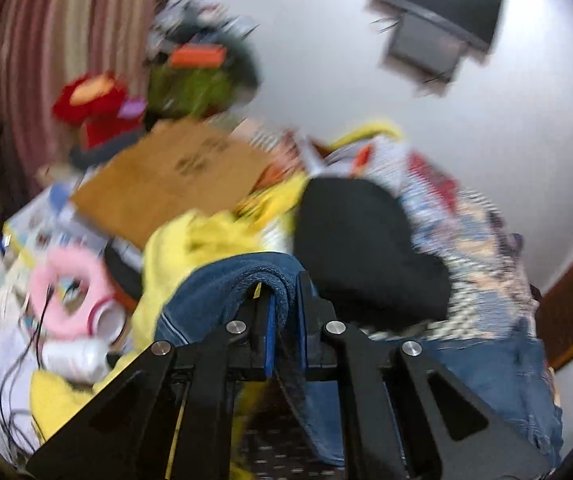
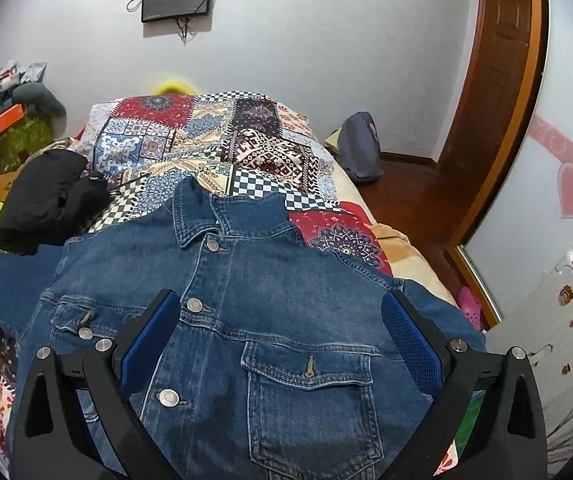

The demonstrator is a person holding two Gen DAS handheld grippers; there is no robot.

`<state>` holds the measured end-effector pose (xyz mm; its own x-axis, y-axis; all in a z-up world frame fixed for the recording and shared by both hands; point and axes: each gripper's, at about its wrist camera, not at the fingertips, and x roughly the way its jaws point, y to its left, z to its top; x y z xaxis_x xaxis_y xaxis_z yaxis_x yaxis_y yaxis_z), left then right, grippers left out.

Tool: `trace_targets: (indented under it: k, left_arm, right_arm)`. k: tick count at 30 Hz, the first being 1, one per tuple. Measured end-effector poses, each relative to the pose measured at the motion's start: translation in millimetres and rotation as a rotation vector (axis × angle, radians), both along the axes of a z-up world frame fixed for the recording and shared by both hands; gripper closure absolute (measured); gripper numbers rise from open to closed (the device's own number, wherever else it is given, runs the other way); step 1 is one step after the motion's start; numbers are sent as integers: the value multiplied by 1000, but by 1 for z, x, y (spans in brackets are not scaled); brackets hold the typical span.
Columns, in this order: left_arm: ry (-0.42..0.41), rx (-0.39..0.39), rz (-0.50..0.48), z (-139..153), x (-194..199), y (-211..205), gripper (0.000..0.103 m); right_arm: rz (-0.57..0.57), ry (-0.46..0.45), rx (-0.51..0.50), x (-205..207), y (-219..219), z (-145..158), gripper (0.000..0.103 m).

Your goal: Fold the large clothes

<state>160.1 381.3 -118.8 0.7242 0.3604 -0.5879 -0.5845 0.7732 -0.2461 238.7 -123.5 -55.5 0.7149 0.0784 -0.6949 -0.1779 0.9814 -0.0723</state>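
A bed covered by a patchwork quilt of red, blue, cream and black-and-white checked panels carries everything. A blue denim jacket with metal buttons and flapped chest pockets lies front-up across the near part of the quilt, its collar toward the far end and one sleeve trailing off to the left. To the far left of the jacket, a bundled black garment rests on the quilt near the bed's left edge. A bright yellow fleecy cloth lies just beside the black bundle, at the left edge. At the near right, a plain peach-coloured sheet shows from under the quilt.
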Motion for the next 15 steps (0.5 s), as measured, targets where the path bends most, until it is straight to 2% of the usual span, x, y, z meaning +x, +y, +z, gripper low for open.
trace_targets:
  k: [5, 8, 12, 15]
  left_arm:
    - [-95, 79, -135, 54, 19, -67, 96]
    - [-146, 90, -218, 75, 35, -107, 96]
    - [-219, 100, -356, 88, 60, -164, 96]
    - [-210, 86, -447, 86, 85, -203, 96]
  right_arm:
    - [9, -8, 22, -3, -9, 2, 3]
    - [9, -15, 44, -5, -19, 3, 3]
    - [-9, -16, 69, -7, -33, 3, 3]
    - [-24, -3, 85, -7, -44, -1, 3]
